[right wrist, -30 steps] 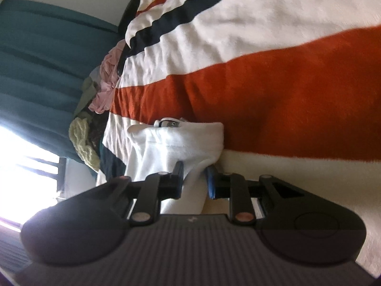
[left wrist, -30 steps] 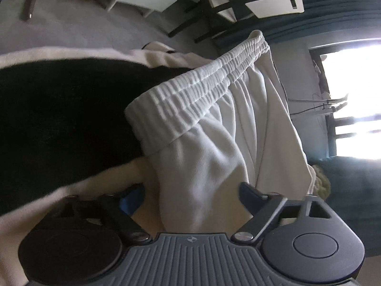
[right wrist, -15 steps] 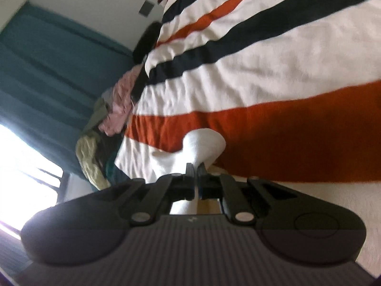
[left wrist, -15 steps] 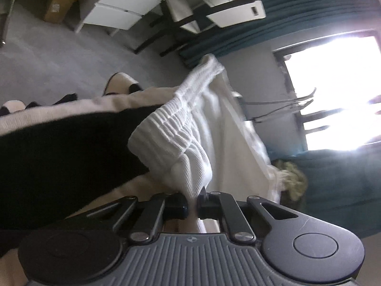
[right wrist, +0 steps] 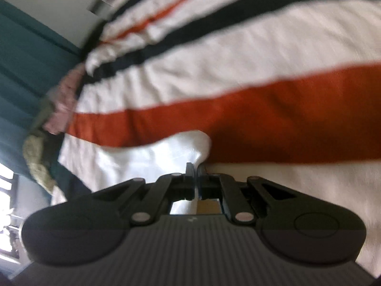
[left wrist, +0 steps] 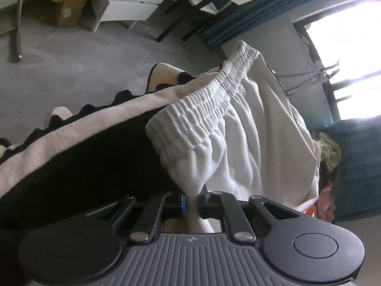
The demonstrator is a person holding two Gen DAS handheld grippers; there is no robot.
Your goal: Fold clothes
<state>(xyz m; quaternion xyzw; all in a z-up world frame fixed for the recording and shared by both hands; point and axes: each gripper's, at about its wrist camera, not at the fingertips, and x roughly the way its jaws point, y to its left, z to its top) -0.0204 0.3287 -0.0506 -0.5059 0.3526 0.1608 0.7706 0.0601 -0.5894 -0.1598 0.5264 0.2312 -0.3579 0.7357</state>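
A bedroom with a grey carpeted floor (left wrist: 78, 54), white drawers (left wrist: 140, 2) and teal curtains (right wrist: 21, 66) surrounds a bed covered by a striped blanket (right wrist: 262, 71) in cream, black and orange. A bright window (left wrist: 345, 54) glares at the far side, and a heap of other laundry (right wrist: 54, 109) sits at the blanket's far edge by the curtains.

On the blanket lies the task's thing, a pair of white shorts (left wrist: 250, 147) with a ribbed elastic waistband (left wrist: 202, 112).

A second ago both tongs stood apart around the cloth, which lay flat on the bed. Now both have closed on it. The left tongs (left wrist: 191, 201) pinch a gathered corner of the shorts just under the waistband, with fabric bunched between the pads; their jaws are easing open very slightly, yet the pads press on the cloth. The right tongs (right wrist: 195, 178) are clamped tight on another edge of the white fabric, which bulges up in a soft hump just past the tips; this view is blurred by movement.

The waistband now rises off the blanket and hangs stretched away from the left tongs, where before it rested on the bed. Both views have shifted as well, showing more floor and more blanket than a second ago.

For the task, this looks like the grasp stage is finished and the lift has begun: the shorts are held at two points, ready to be carried over into a fold. The thin left-hand pinch could slip.
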